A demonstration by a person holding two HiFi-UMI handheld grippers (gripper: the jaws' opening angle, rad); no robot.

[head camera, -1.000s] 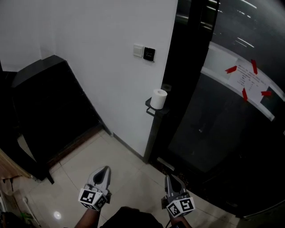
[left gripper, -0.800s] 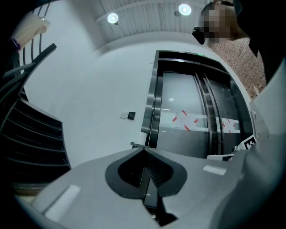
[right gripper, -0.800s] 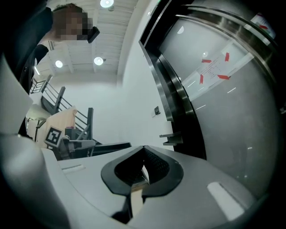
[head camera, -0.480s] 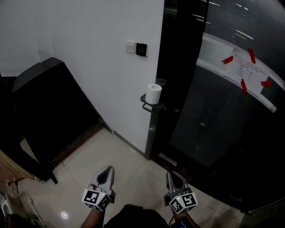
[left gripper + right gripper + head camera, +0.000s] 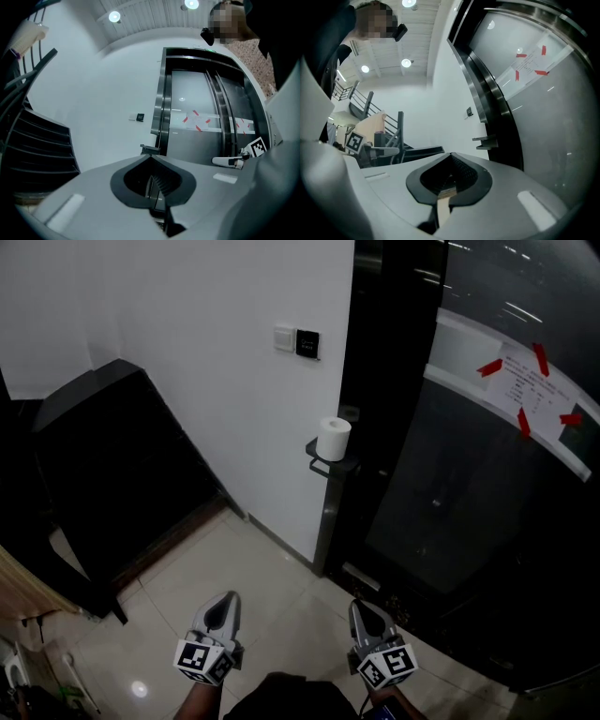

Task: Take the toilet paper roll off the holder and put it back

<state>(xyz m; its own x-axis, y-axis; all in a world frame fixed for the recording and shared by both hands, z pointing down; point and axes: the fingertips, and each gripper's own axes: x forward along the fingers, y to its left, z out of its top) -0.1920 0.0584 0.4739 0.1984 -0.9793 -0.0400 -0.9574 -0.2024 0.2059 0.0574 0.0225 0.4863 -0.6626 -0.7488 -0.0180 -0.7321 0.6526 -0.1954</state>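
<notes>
A white toilet paper roll [image 5: 333, 438] stands upright on a small black holder [image 5: 329, 465] fixed where the white wall meets the dark door frame. In the head view both grippers hang low over the tiled floor, well short of the holder. My left gripper [image 5: 223, 598] is shut and holds nothing. My right gripper [image 5: 362, 608] is shut too, also with nothing in it. The left gripper view shows its closed jaws pointing at the holder [image 5: 150, 149], far off. In the right gripper view the holder [image 5: 487, 139] juts from the frame.
A dark glass door [image 5: 469, 512] with a paper note [image 5: 530, 395] taped in red fills the right side. A black slanted stair structure [image 5: 103, 456] stands at the left. Wall switches [image 5: 298, 340] sit above the roll. Light tiles [image 5: 281, 587] lie between me and the holder.
Only the head view has shifted slightly. Both grippers stay shut in about the same place, and the roll remains on the holder.
</notes>
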